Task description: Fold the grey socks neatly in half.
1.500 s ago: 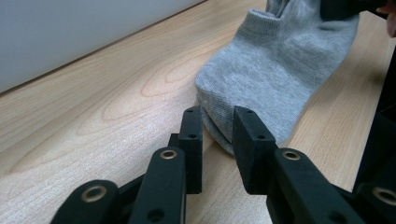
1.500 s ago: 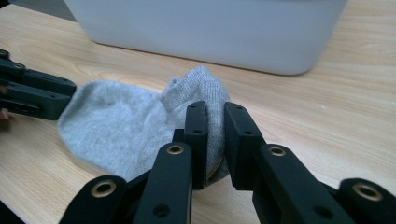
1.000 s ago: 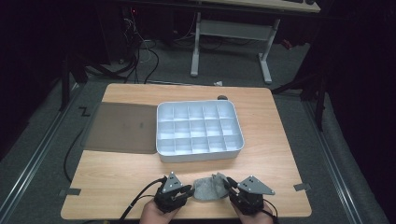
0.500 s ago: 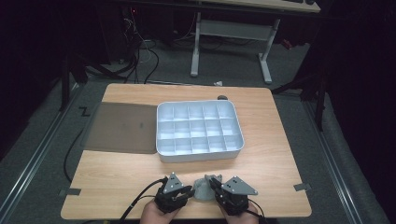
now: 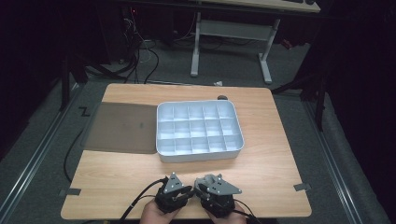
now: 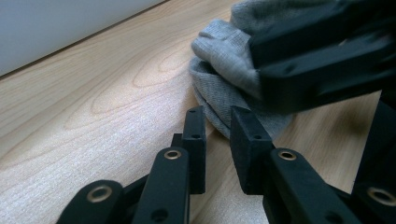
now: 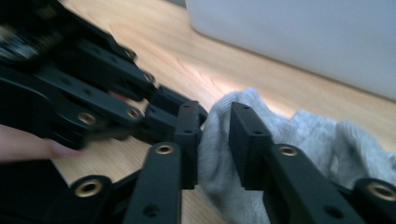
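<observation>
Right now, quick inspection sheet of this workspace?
Surface: wooden table, bare wood near the front edge.
Job's things: grey cloth, bunched at the front edge.
Clutter: white compartment tray, empty; dark mat beside it.
Grippers: left gripper narrowly parted at the cloth's edge; right gripper closed on a cloth fold.
Cables: black cable trailing from the left gripper.
Surroundings: dark floor, desk frame behind.
</observation>
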